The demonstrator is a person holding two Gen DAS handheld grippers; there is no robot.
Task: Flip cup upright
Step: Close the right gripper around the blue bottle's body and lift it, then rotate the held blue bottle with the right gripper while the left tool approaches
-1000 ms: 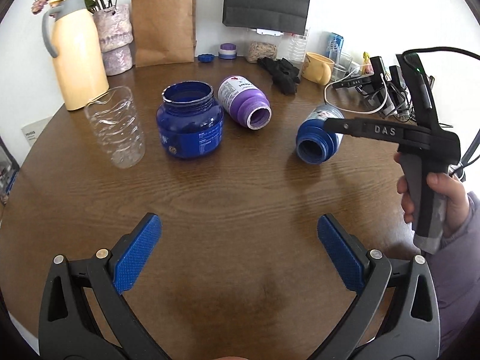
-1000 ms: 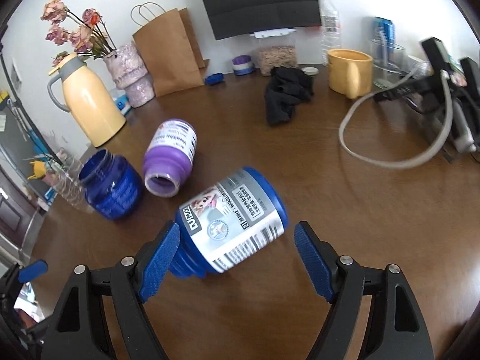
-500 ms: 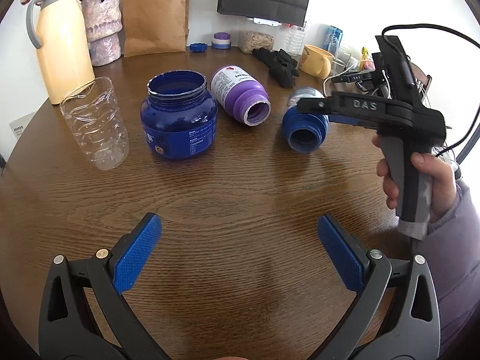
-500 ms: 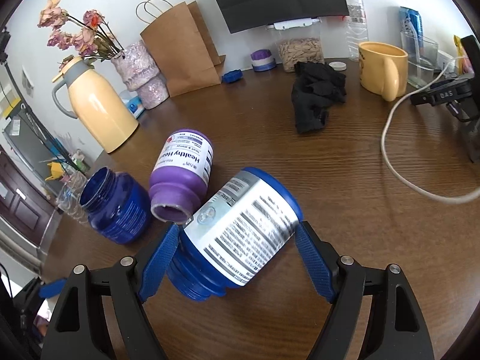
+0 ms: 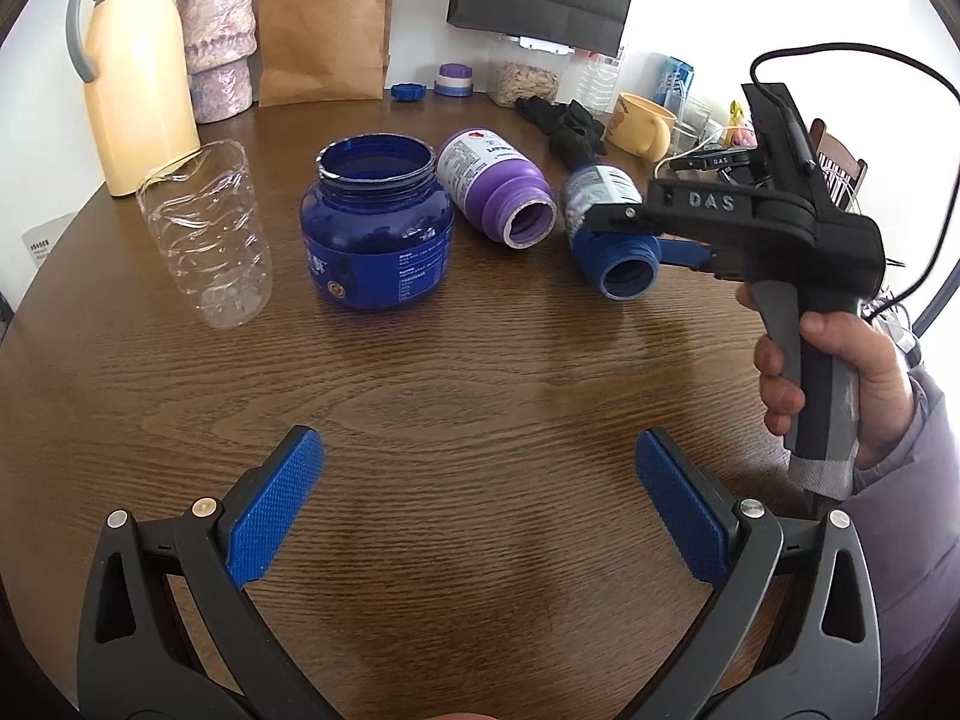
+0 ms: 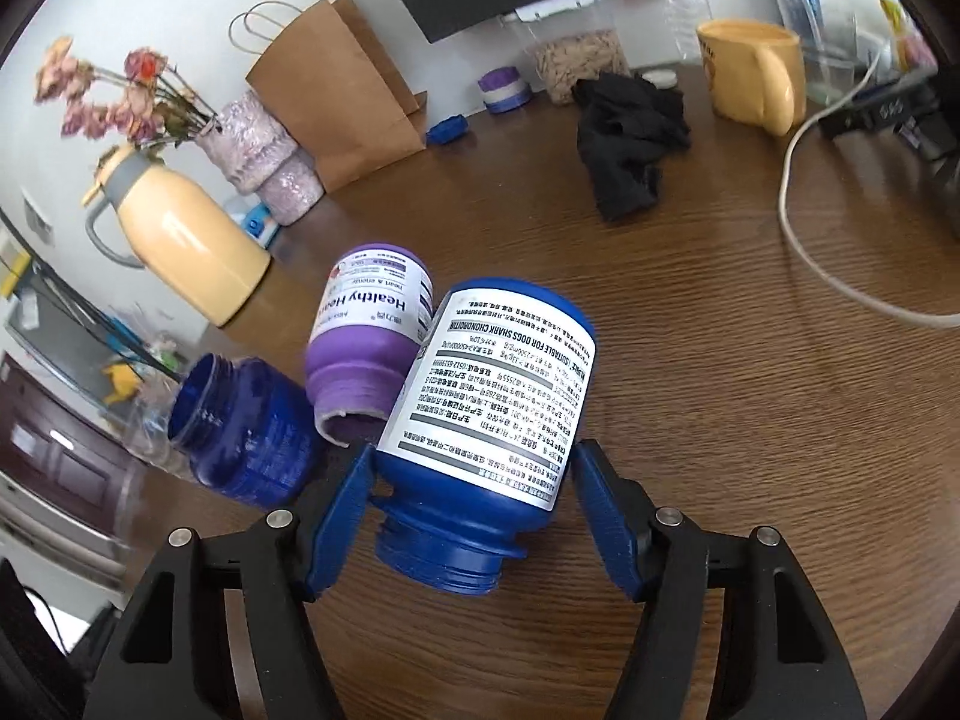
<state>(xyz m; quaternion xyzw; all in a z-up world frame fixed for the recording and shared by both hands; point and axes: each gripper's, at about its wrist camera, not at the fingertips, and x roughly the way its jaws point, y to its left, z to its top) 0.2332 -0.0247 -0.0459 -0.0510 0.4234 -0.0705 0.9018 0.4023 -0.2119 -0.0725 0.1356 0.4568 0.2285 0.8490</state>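
Observation:
A blue bottle with a white label point(image 6: 498, 396) lies on its side on the brown table point(image 5: 480, 372), its open mouth toward me. My right gripper point(image 6: 474, 480) has its blue pads against both sides of the bottle near its shoulder, shut on it. In the left wrist view the same blue bottle point(image 5: 600, 192) sits between the fingers of the right gripper point(image 5: 636, 234), which a hand point(image 5: 840, 372) holds. My left gripper point(image 5: 480, 510) hangs open over bare table, holding nothing.
A purple bottle point(image 5: 486, 180) lies on its side, touching the blue bottle's left. A large blue jar point(image 5: 375, 240) and a clear plastic cup point(image 5: 204, 240) stand upright further left. A yellow thermos point(image 5: 138, 90), yellow mug point(image 6: 750, 72), black cloth point(image 6: 624, 132) and white cable point(image 6: 804, 240) lie behind.
The right gripper moved forward around the blue bottle and its fingers narrowed onto it; the bottle rolled and turned, showing another part of its label. The left gripper stayed open.

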